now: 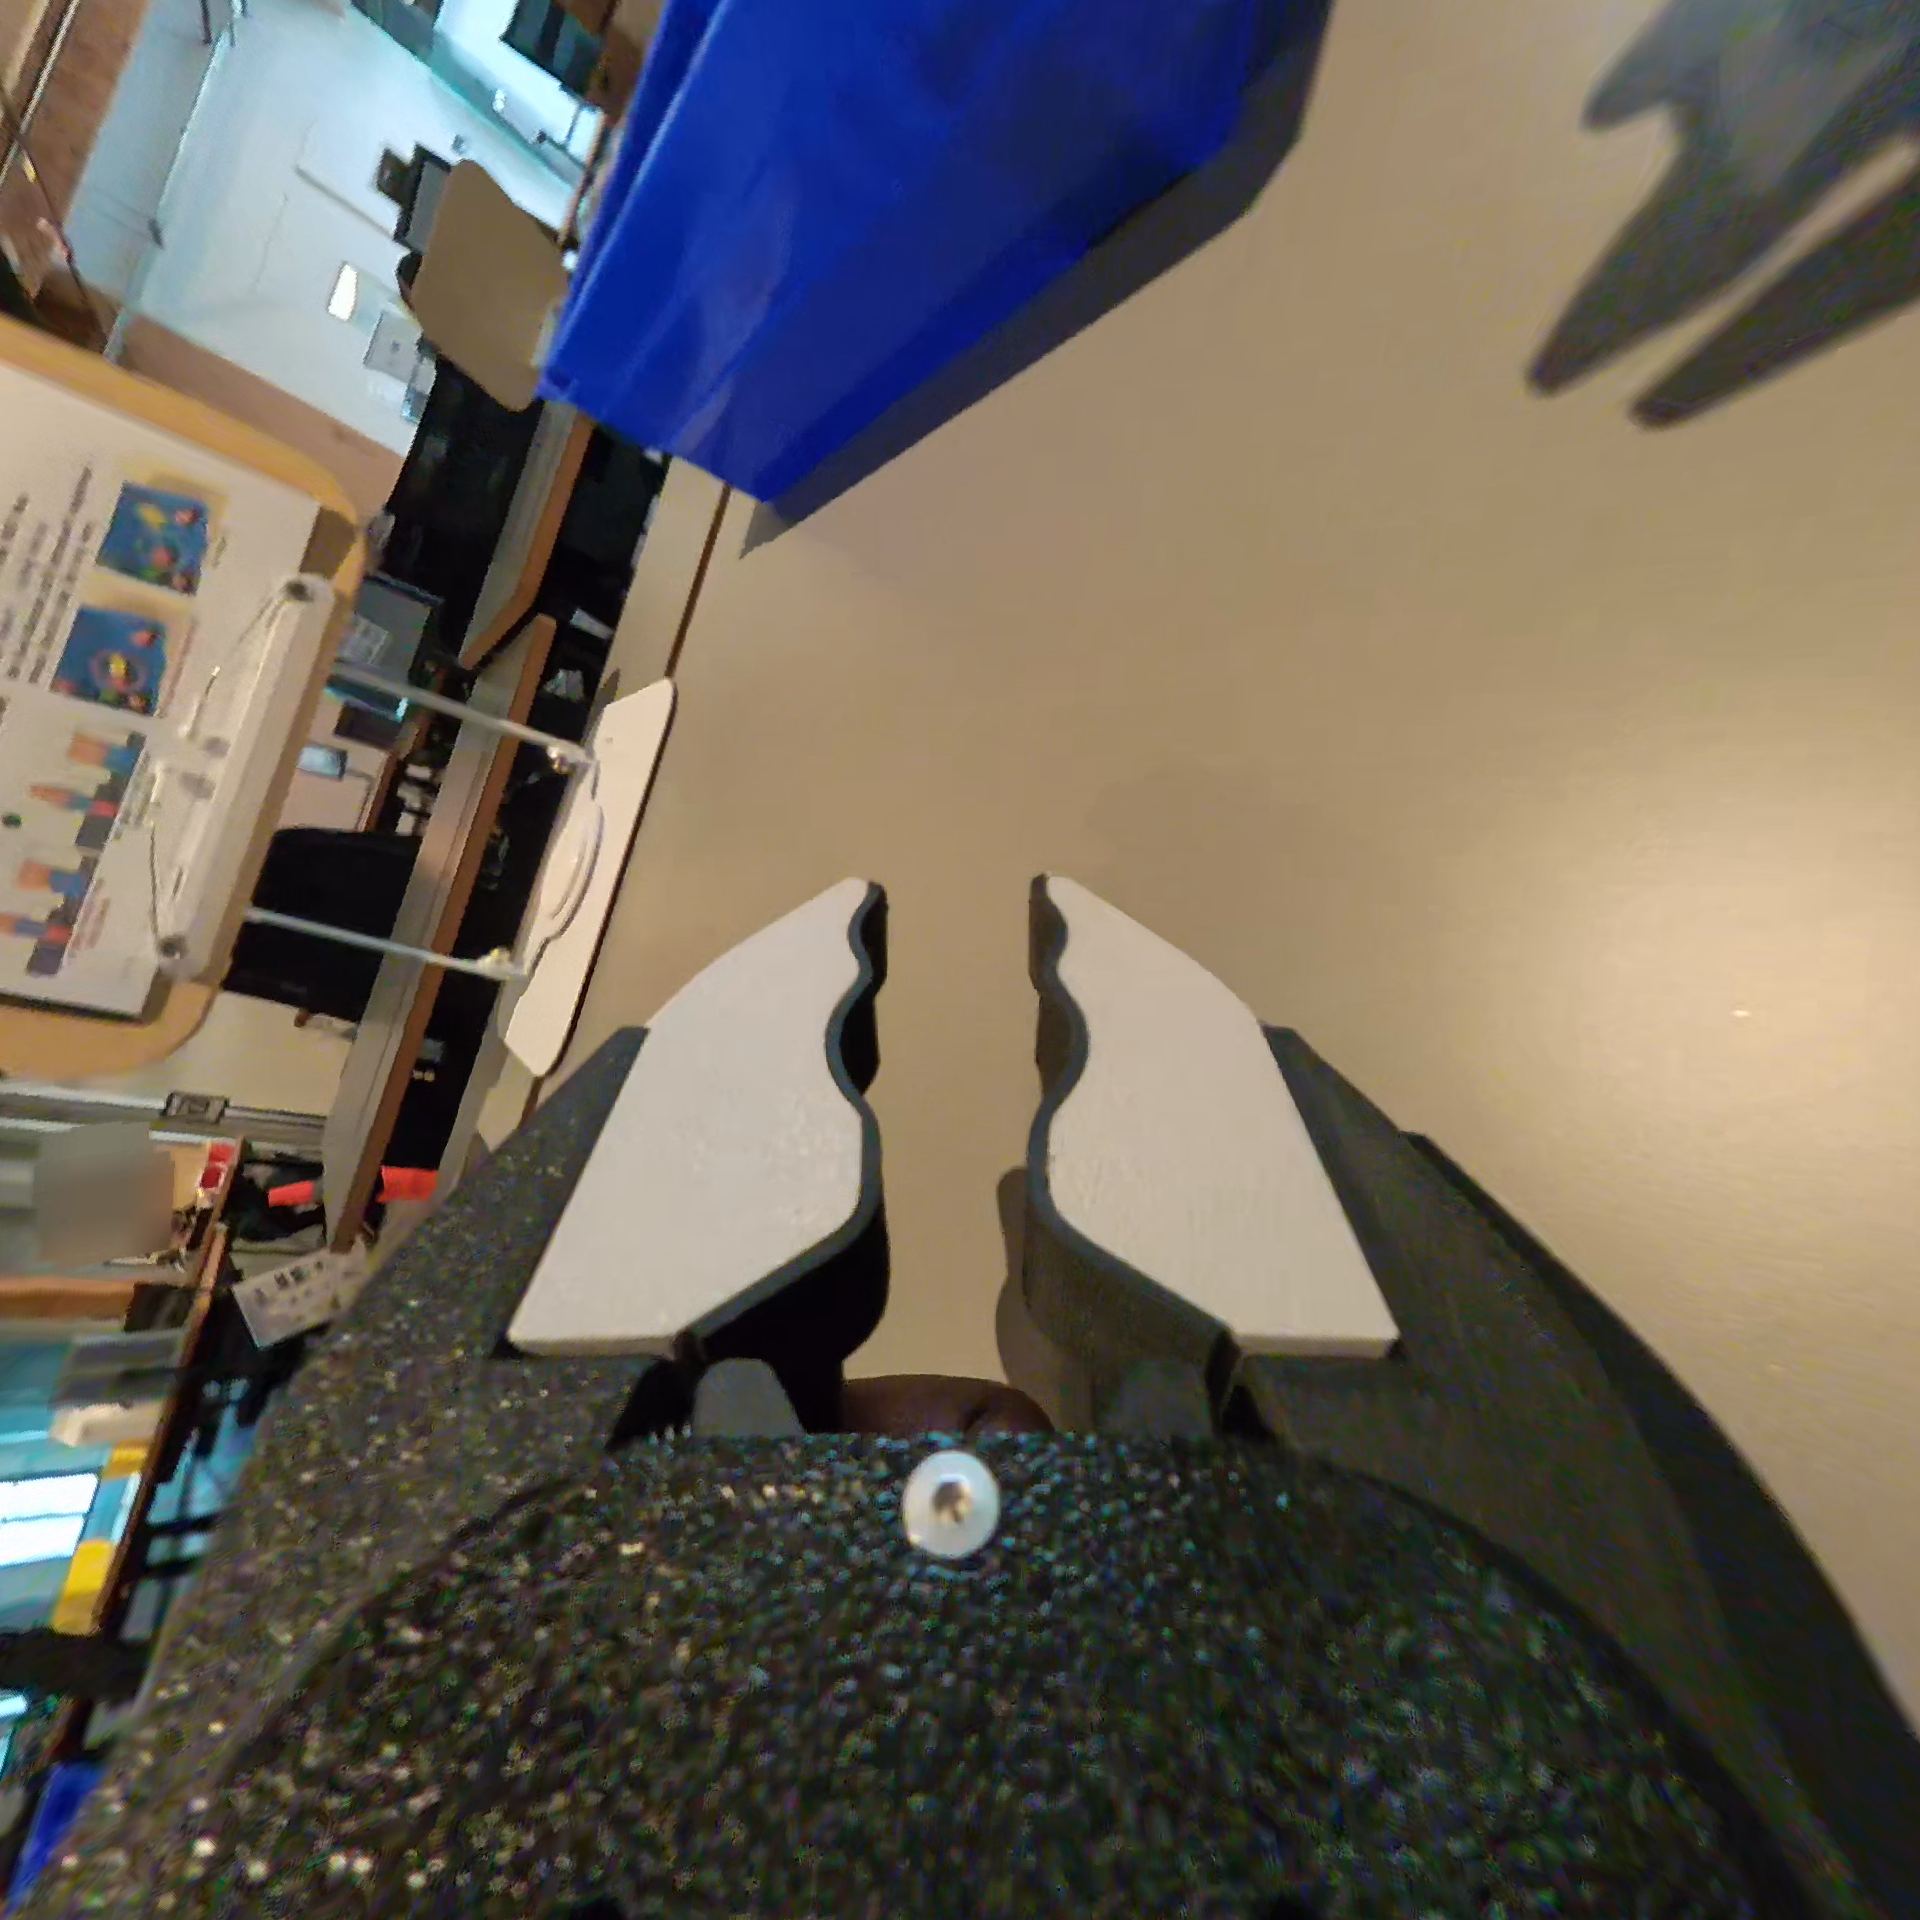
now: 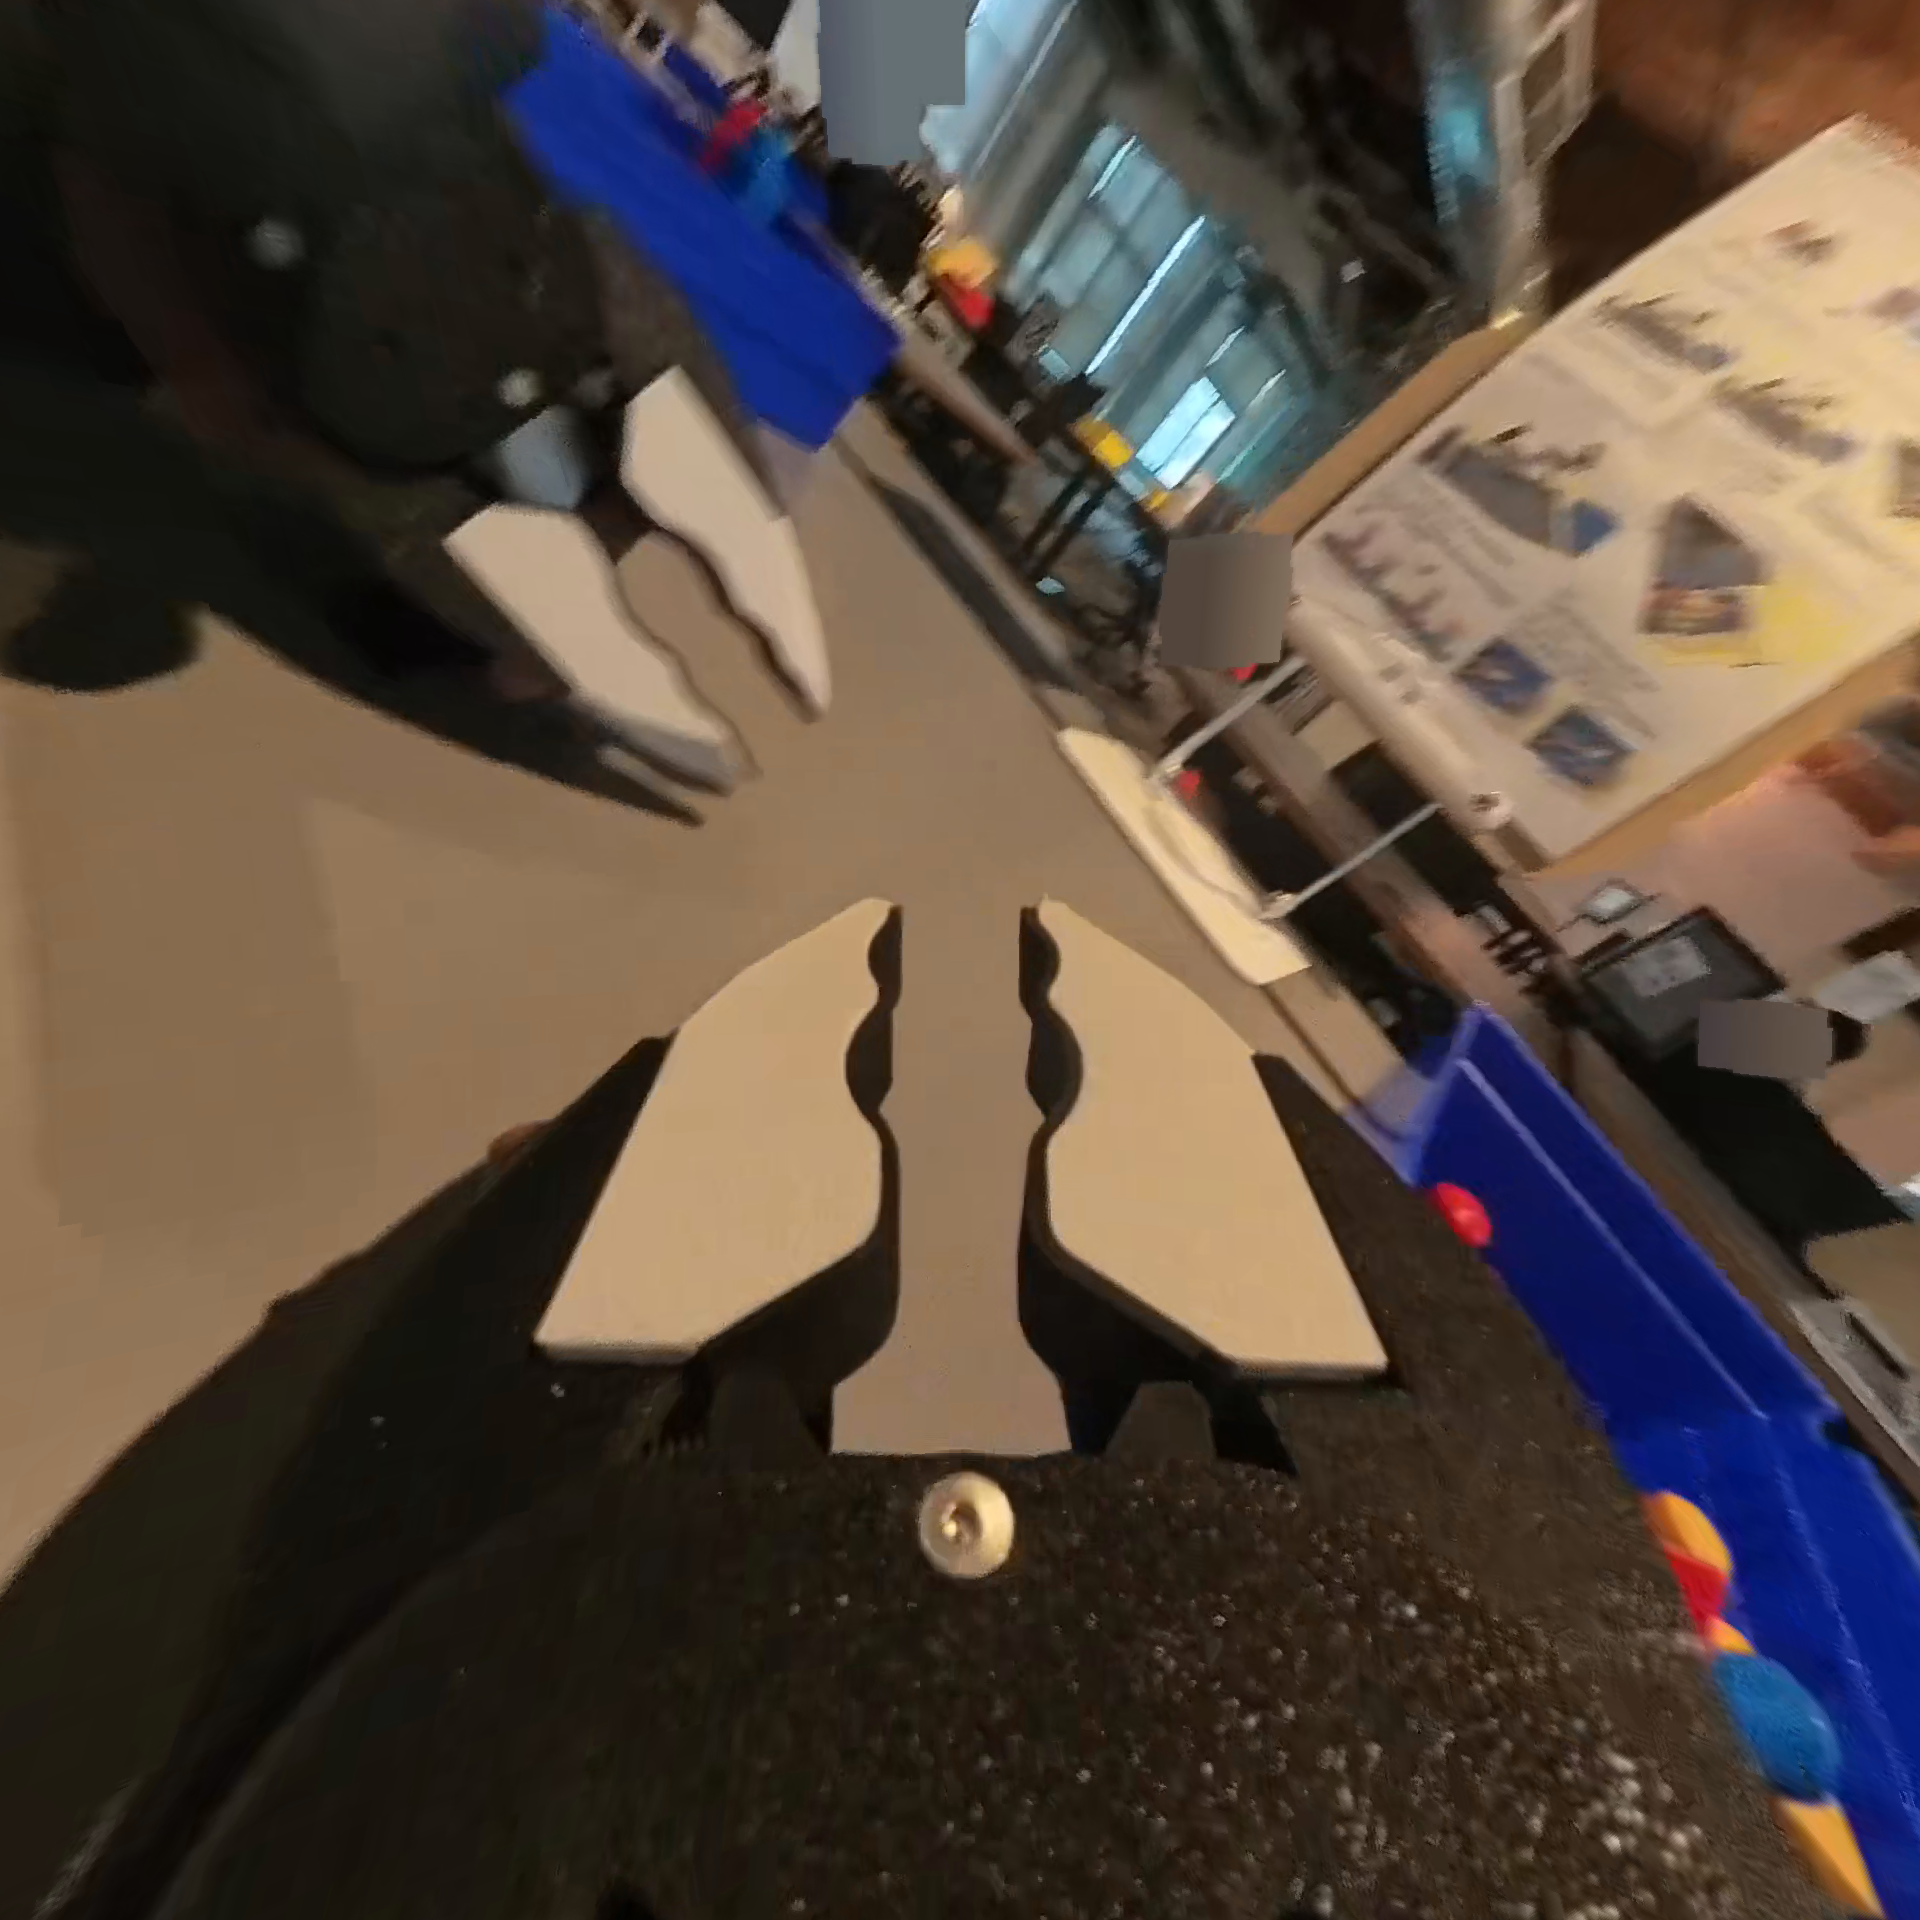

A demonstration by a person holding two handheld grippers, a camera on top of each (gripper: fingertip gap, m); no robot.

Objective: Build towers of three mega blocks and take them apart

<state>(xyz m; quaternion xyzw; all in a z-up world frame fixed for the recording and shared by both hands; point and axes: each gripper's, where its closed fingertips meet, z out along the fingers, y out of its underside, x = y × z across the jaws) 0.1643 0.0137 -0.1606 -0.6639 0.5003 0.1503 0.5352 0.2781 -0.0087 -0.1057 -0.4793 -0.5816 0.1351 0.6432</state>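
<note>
Though blurred, blocks [image 2: 1766,1756] cropped, claws empty

Bare tabletop [image 1: 1299,675] between two blue bins [image 1: 883,208].

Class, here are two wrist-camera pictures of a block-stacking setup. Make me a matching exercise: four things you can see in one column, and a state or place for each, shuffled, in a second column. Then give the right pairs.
Column 1
1. left gripper
2. right gripper
3. blue bin in the right wrist view
4. table

Column 2
A. holds coloured blocks
B. beige, bare under both grippers
C. open, empty, blue bin ahead of it
D. open, empty, the other gripper ahead on its left

Pairs: 1-C, 2-D, 3-A, 4-B
</note>
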